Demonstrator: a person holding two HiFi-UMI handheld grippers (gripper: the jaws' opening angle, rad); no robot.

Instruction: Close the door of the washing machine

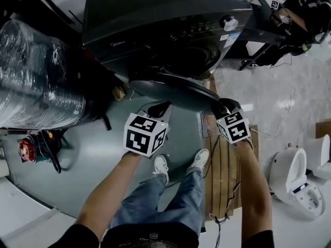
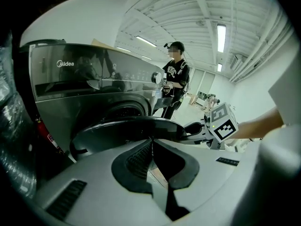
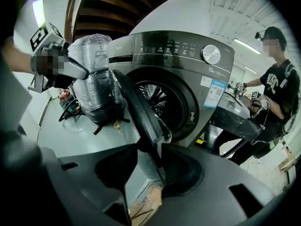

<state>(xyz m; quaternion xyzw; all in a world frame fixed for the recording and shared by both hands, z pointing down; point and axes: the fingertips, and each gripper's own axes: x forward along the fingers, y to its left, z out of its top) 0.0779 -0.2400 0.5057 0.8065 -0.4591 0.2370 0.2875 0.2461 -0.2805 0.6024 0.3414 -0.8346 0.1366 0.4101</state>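
Observation:
A dark grey front-loading washing machine stands ahead with its round door swung partly out from the drum opening. My right gripper straddles the door's free edge, one pad on each face of the rim. In the head view this right gripper is at the door's right end. My left gripper is shut with nothing between its pads, its tips close against the door's outer rim. From the head camera the left gripper shows just below the door.
A large plastic-wrapped bundle sits left of the machine, with tools on the floor below it. A wooden pallet lies under my right arm. A white toilet is at the right. Another person stands by a table to the machine's right.

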